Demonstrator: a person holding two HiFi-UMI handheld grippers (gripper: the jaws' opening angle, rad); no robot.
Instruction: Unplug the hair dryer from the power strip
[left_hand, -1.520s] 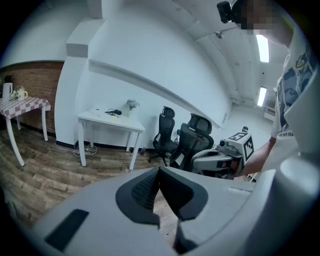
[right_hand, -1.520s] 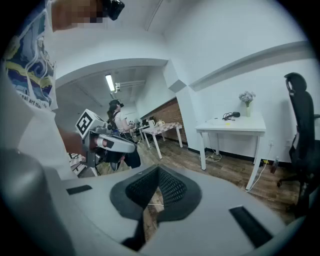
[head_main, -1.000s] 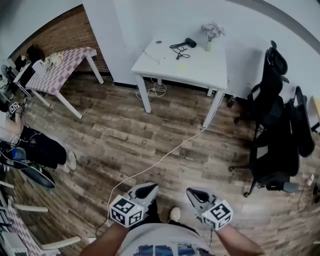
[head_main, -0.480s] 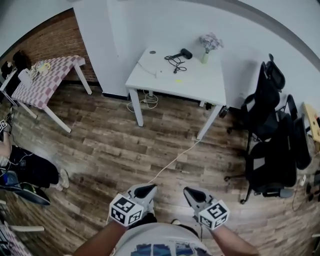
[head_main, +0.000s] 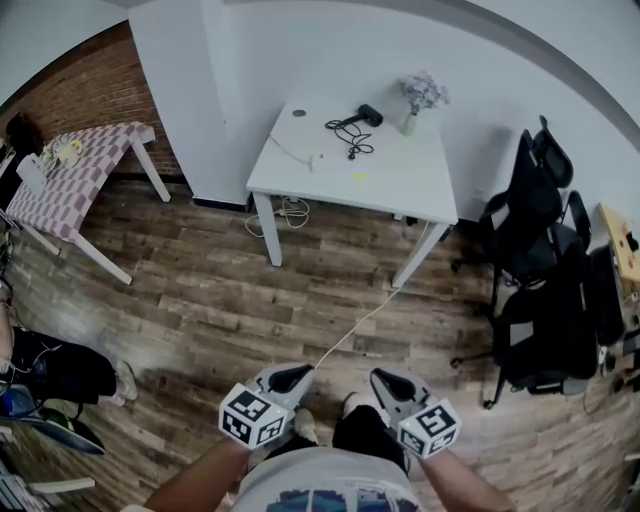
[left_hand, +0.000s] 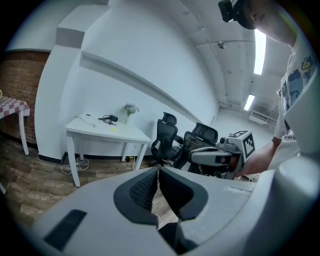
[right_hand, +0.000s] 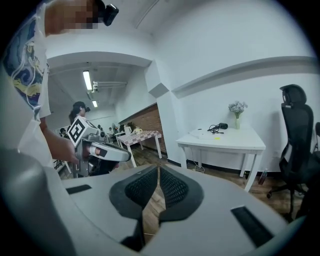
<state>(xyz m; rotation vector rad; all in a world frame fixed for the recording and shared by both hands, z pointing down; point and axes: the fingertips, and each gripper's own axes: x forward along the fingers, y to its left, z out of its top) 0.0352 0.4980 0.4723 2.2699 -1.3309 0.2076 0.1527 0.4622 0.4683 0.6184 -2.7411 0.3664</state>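
Note:
The black hair dryer (head_main: 370, 113) lies at the back of a white table (head_main: 400, 185) across the room, with its black cable (head_main: 348, 132) coiled beside it. A white power strip (head_main: 322, 160) rests near the table's left side. Both grippers are low in the head view, far from the table. My left gripper (head_main: 297, 377) is shut with nothing between its pads, and my right gripper (head_main: 386, 383) is shut and empty as well. The left gripper view shows the table (left_hand: 125, 134) and dryer (left_hand: 113, 118) small in the distance; so does the right gripper view, with the dryer (right_hand: 223, 126) tiny.
A white cord (head_main: 352, 328) runs over the wood floor from the table toward my feet. Black office chairs (head_main: 545, 260) stand at the right. A checkered table (head_main: 70, 180) and a brick wall are at the left. A vase of flowers (head_main: 420, 98) stands beside the dryer.
The white table has drifted toward the middle of the head view and the checkered table has slid left. Both grippers keep their place in that view, still shut.

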